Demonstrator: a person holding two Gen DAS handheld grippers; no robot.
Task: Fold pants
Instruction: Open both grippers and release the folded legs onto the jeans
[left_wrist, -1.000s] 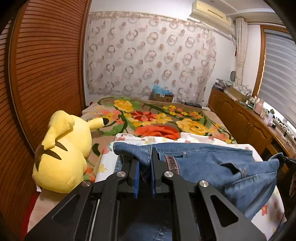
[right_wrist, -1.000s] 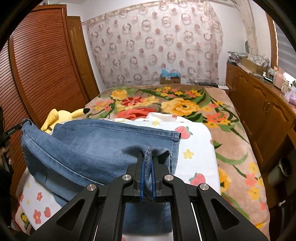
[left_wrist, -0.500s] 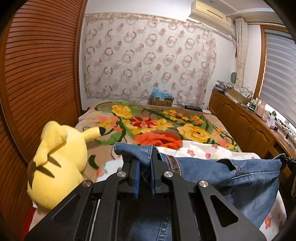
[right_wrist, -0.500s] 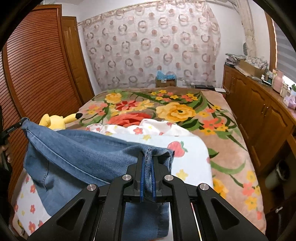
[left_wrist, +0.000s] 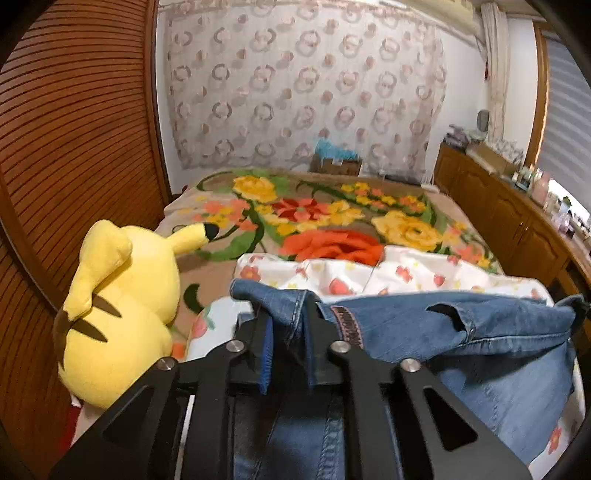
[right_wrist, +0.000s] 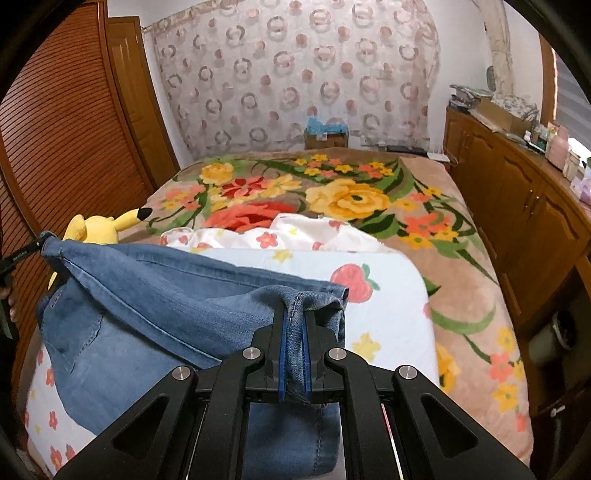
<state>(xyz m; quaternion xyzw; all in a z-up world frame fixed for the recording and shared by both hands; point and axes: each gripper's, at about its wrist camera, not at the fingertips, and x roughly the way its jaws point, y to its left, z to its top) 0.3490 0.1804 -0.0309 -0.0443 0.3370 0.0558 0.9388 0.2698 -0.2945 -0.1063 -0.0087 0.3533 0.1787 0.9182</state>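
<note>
Denim pants (right_wrist: 159, 295) are hanging folded over the floral sheet (right_wrist: 388, 295) – right gripper (right_wrist: 293, 343) clamping the hem, left gripper (left_wrist: 288, 332) opening around the waistband. Only the left view is showing the whole yellow plush toy (left_wrist: 118, 306).

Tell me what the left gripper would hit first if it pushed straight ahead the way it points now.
Likely the jeans themselves: the left gripper is opening with the denim waistband between its fingers. Beyond that lies the white floral sheet, though depth is hard to judge.
</note>
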